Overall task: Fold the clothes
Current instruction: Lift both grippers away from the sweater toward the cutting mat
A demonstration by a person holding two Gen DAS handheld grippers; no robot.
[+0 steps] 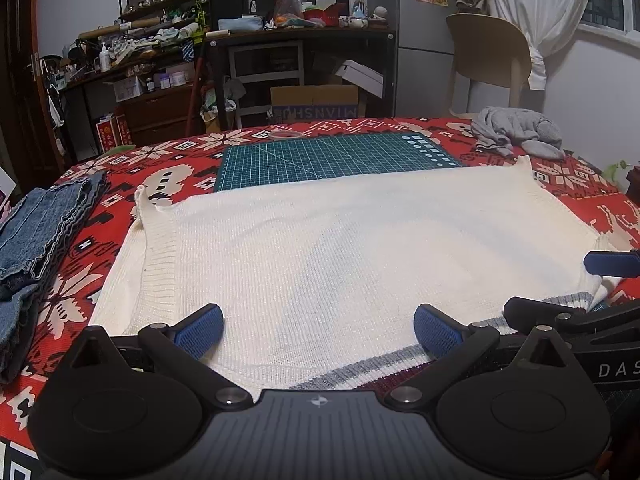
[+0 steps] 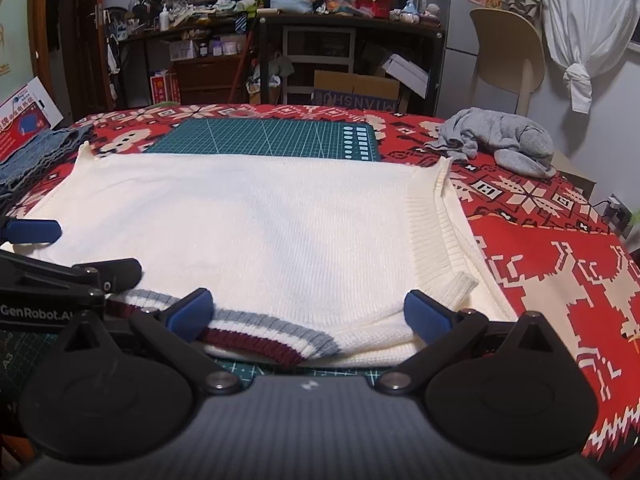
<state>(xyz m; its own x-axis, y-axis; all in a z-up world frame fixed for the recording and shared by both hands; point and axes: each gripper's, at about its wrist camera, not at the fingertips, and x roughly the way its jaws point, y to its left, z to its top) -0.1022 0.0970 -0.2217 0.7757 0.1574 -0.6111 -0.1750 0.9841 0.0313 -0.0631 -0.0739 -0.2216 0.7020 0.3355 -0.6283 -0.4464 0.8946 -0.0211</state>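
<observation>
A cream knitted sweater (image 1: 320,240) lies flat on the table, its near edge with a grey, white and maroon striped band (image 2: 260,332). My left gripper (image 1: 318,330) is open over the sweater's near edge, nothing between its blue fingertips (image 1: 200,330). My right gripper (image 2: 308,314) is also open, astride the striped band and the folded cream edge (image 2: 376,340). In the right wrist view the left gripper (image 2: 32,230) shows at the left; in the left wrist view the right gripper (image 1: 612,264) shows at the right.
Folded blue jeans (image 1: 36,224) lie at the left. A crumpled grey garment (image 2: 496,140) sits at the far right. A green cutting mat (image 1: 332,156) lies beyond the sweater on the red patterned tablecloth (image 2: 560,264). A chair (image 2: 508,52) and cluttered shelves (image 1: 168,32) stand behind.
</observation>
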